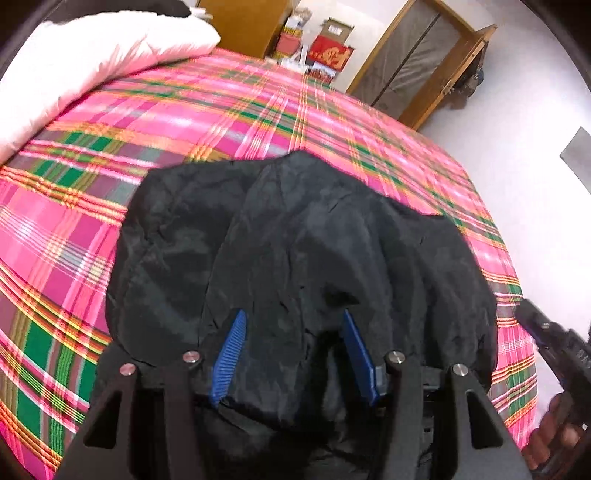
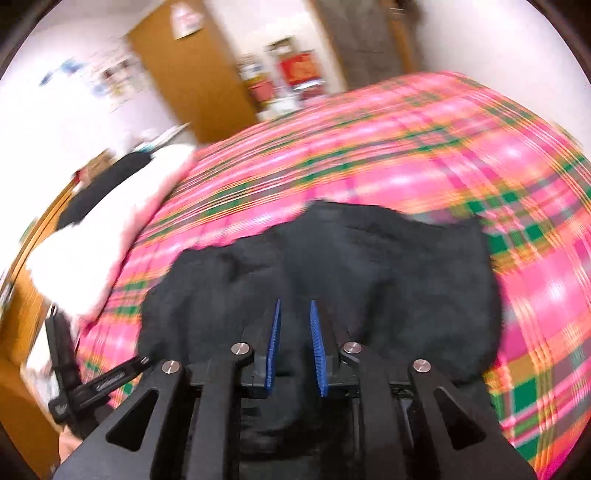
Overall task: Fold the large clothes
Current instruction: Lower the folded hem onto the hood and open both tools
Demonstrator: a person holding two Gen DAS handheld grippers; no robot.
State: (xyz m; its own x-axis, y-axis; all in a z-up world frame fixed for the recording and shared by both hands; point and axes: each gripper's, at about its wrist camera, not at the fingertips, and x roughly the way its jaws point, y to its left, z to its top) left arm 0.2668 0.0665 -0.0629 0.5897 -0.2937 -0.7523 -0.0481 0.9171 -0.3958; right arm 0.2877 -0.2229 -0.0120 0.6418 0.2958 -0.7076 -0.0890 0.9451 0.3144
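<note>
A crumpled black garment [image 1: 295, 236] lies on the pink plaid bedsheet [image 1: 221, 110], bunched toward the near edge. My left gripper [image 1: 293, 315] hovers over its near part, blue pads wide apart, open, with the fabric lying under and between the fingers but not pinched. In the right wrist view the same black garment [image 2: 369, 266] fills the middle, blurred. My right gripper [image 2: 294, 304] is above it, its blue pads only a narrow gap apart with nothing clamped between them. A hand [image 1: 554, 424] on the right tool shows at the left view's right edge.
A white and pale pink duvet [image 1: 92, 62] is piled at the bed's far left. Beyond the bed stand a wooden cabinet [image 1: 243, 22], red boxes [image 1: 328, 55] and a wooden-framed door [image 1: 424, 62]. The bed's right edge drops to pale floor [image 1: 535, 184].
</note>
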